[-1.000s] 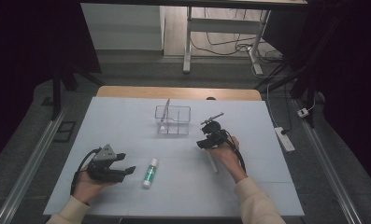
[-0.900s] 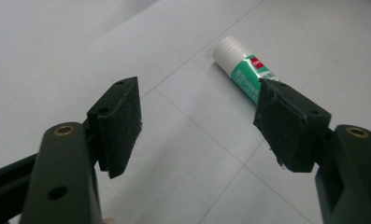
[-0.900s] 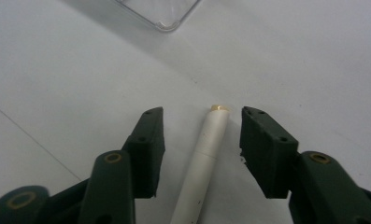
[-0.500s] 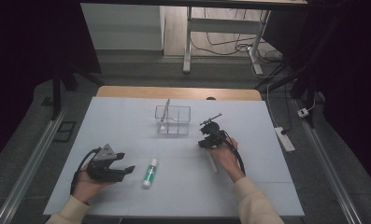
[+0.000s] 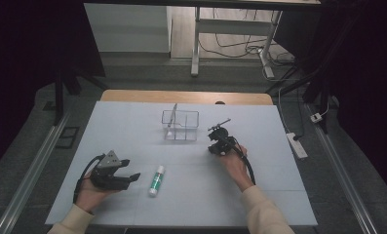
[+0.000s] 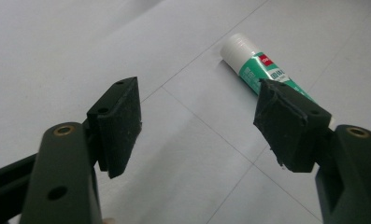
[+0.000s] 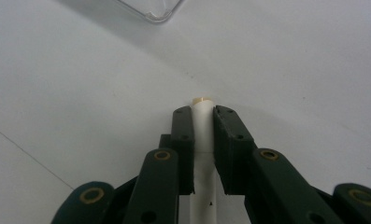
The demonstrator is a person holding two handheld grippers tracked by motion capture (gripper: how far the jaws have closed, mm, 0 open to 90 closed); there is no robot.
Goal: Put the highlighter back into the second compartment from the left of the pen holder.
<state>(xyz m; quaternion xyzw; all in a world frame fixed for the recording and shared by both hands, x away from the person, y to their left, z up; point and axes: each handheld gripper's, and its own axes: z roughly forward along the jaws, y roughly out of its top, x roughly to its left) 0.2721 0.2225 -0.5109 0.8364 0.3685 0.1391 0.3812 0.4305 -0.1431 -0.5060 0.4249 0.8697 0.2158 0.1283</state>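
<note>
The right gripper [image 7: 203,122] has just been closing its jaws and now grasps a slim white pen [image 7: 202,135], which stands between the two pads with its pale tip poking out just past them. In the high view this right gripper [image 5: 219,144] sits low over the bench [image 5: 279,195], right of a clear plastic box [image 5: 181,125] that has a thin stick leaning in it; a corner of that box [image 7: 150,11] lies well ahead of the pen's tip. The left gripper [image 5: 132,176] rests released near the front left, jaws spread wide with nothing between them. A green and white glue stick [image 5: 156,180] lies flat just beside its tips, partly behind one pad [image 6: 290,126].
</note>
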